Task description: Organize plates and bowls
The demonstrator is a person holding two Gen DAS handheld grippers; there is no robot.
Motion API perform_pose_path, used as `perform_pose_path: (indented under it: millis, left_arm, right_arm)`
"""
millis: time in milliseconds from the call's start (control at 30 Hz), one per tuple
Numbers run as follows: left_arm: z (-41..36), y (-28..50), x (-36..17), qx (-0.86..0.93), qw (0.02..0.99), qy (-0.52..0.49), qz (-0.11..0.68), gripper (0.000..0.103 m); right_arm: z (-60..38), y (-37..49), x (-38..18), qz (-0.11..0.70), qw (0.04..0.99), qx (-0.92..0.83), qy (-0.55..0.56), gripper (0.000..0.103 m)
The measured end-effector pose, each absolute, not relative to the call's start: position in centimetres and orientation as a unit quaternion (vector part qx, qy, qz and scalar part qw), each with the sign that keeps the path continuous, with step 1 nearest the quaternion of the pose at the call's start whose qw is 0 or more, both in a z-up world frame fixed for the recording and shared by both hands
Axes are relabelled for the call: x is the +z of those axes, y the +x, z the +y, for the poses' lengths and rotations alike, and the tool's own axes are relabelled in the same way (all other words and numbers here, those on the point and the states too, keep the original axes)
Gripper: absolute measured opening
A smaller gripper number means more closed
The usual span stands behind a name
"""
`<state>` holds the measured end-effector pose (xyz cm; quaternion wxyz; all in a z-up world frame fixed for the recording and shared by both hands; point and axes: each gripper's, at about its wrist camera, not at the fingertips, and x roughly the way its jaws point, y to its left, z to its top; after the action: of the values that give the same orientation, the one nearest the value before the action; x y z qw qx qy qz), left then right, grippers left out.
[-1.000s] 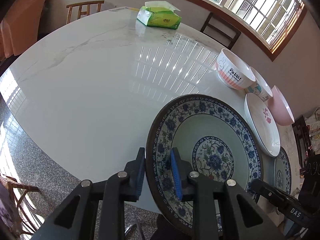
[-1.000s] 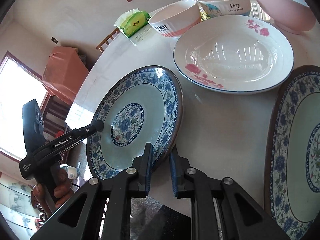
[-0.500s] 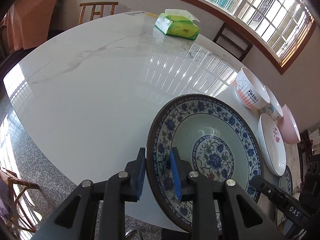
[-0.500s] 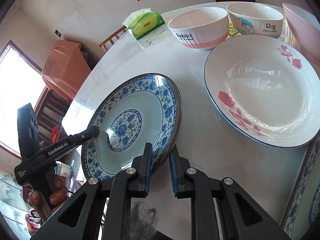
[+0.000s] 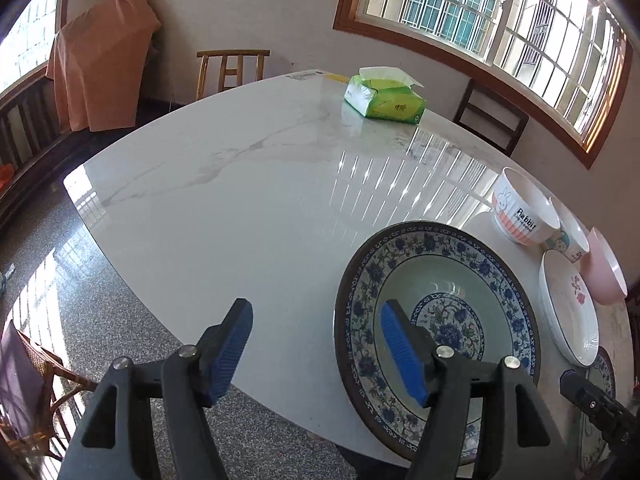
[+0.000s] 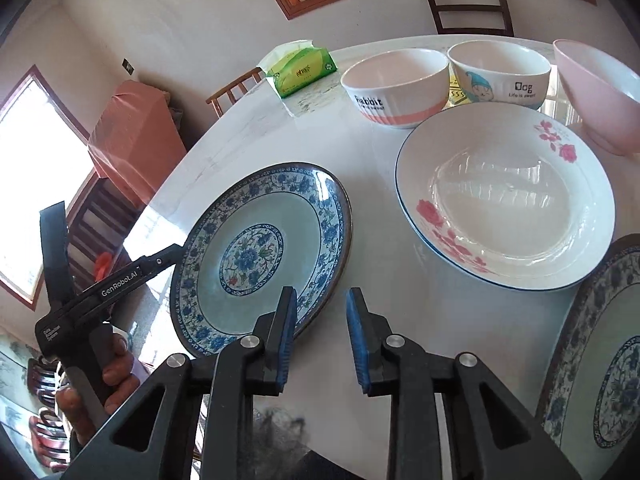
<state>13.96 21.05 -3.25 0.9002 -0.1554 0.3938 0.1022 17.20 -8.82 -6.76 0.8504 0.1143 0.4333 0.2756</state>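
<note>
A blue-and-white patterned plate (image 5: 436,300) (image 6: 260,256) lies flat on the white marble table (image 5: 240,200), near its front edge. My left gripper (image 5: 316,348) is opening wide. The plate's left rim sits between its blue pads, and neither pad touches it. My right gripper (image 6: 322,338) is opening too, with the plate's right rim in the gap and free of the pads. To the right sit a white plate with pink flowers (image 6: 504,200), a Rabbit bowl (image 6: 394,88), a Dog bowl (image 6: 500,72) and a pink bowl (image 6: 596,92).
A second blue-patterned plate (image 6: 600,360) lies at the front right. A green tissue pack (image 5: 384,100) rests at the table's far side. Wooden chairs (image 5: 232,72) stand behind the table, and an orange-covered object (image 5: 100,60) stands by the wall. A hand (image 6: 116,368) grips the left gripper's handle.
Both grippers were shut on the blue plate's opposite rims. Both have let go and opened, and each has drawn back and up a little. The plate rests on the table.
</note>
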Motion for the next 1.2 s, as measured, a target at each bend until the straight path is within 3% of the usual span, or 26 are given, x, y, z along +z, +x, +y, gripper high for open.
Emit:
perform_pose_path:
  millis: [133, 267, 467, 733, 933, 1200]
  left_arm:
    - [18.7, 10.9, -1.1, 0.051, 0.923, -0.153, 0.35, 0.068]
    - [13.0, 9.8, 0.8, -0.012, 0.93, -0.109, 0.35, 0.068]
    - [1.6, 10.2, 1.0, -0.158, 0.903, -0.039, 0.398, 0.068]
    - [-6.5, 13.6, -1.8, -0.236, 0.841, -0.054, 0.484, 0.068]
    - [-6.1, 15.2, -3.4, -0.229, 0.811, -0.109, 0.527, 0.068]
    - [-6.8, 15.4, -4.6, -0.214, 0.805, -0.1, 0.544, 0.068]
  right_arm:
    - [-13.9, 13.6, -4.5, 0.397, 0.866, 0.269, 0.141, 0.045]
    - [-20.6, 10.4, -2.5, 0.366, 0.895, 0.209, 0.148, 0.045]
    - [-30.8, 7.6, -2.0, 0.36, 0.92, 0.084, 0.129, 0.057]
    - [-38.9, 8.6, -6.8, 0.405, 0.886, 0.076, 0.213, 0.057]
    - [-38.5, 9.7, -8.2, 0.413, 0.875, 0.106, 0.229, 0.057]
    - [-37.4, 11.7, -9.5, 0.425, 0.864, 0.141, 0.229, 0.055]
